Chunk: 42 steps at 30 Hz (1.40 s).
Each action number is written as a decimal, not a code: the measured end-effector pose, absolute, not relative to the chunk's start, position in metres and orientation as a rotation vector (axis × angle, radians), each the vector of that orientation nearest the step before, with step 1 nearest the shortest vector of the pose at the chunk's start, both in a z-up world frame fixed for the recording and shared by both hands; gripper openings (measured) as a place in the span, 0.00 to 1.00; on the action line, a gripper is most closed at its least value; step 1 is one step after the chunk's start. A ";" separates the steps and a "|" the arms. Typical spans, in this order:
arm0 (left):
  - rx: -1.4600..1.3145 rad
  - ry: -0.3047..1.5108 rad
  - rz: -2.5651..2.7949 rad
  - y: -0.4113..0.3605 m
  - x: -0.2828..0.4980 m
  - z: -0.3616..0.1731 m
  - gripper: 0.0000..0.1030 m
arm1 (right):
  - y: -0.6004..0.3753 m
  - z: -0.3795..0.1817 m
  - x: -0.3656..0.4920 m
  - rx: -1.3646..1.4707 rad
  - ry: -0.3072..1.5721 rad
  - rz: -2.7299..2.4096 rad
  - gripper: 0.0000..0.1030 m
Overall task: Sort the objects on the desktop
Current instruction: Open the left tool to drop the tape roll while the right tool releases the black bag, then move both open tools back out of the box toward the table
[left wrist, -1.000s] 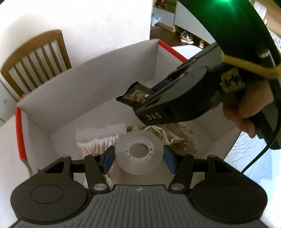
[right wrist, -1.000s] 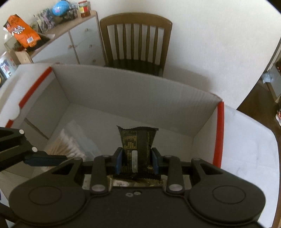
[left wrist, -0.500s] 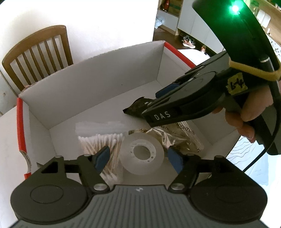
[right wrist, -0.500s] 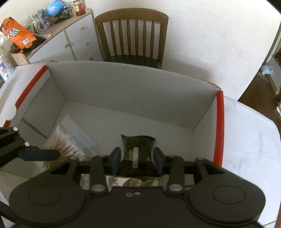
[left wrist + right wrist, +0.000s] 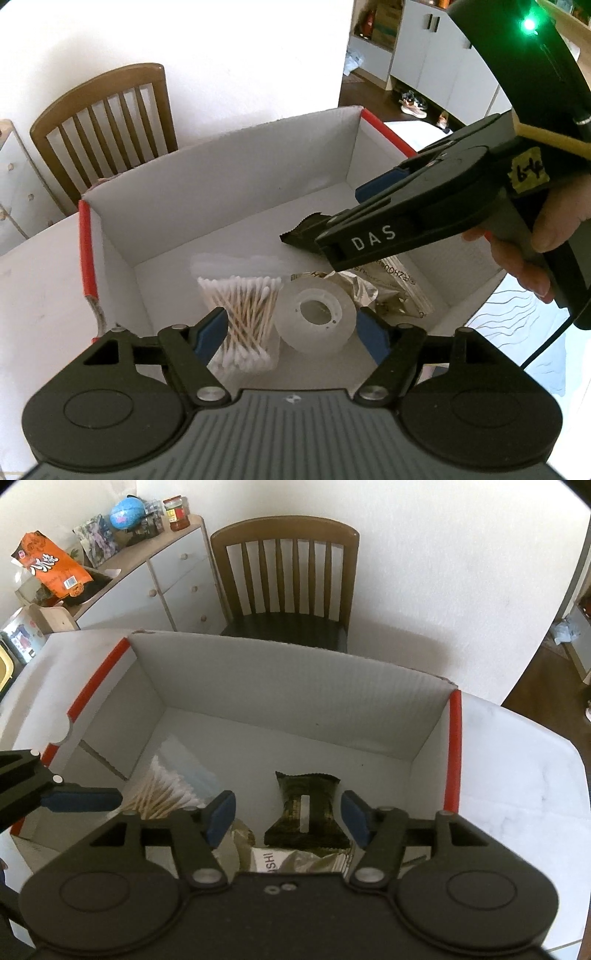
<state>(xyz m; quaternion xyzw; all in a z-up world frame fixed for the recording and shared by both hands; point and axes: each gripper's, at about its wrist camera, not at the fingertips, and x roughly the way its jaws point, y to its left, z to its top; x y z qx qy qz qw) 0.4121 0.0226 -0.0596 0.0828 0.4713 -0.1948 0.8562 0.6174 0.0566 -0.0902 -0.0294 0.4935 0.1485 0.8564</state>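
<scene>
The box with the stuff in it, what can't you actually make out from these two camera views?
- Silver foil packet: left view, the right gripper covers its top; right view, that gripper's body hides most.
- Dark snack packet: print too small to read.
- Tape roll: absent from the right view.
- Cotton swab bag: left finger hides a corner.

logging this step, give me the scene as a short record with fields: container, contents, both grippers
container: white cardboard box with red edges, open top
contents: clear tape roll; bag of cotton swabs; dark snack packet; crinkled foil pouch
left gripper: jaws open, either side of the tape roll, apart from it
right gripper: jaws open, packet lying free between them
</scene>
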 end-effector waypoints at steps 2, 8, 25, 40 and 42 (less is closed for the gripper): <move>0.170 0.982 -0.408 0.024 0.409 -0.056 0.74 | 0.056 -0.087 0.615 -0.064 1.034 0.312 0.61; 0.166 0.956 -0.405 0.025 0.398 -0.045 0.74 | 0.054 -0.079 0.606 -0.071 1.027 0.310 0.61; 0.129 0.883 -0.401 0.032 0.368 -0.016 0.74 | 0.054 -0.038 0.567 -0.098 0.971 0.296 0.65; 0.104 0.799 -0.404 0.041 0.338 0.007 0.97 | 0.031 -0.003 0.520 -0.086 0.915 0.232 0.68; 0.102 0.789 -0.405 0.043 0.334 0.010 0.98 | 0.028 0.000 0.514 -0.078 0.909 0.222 0.69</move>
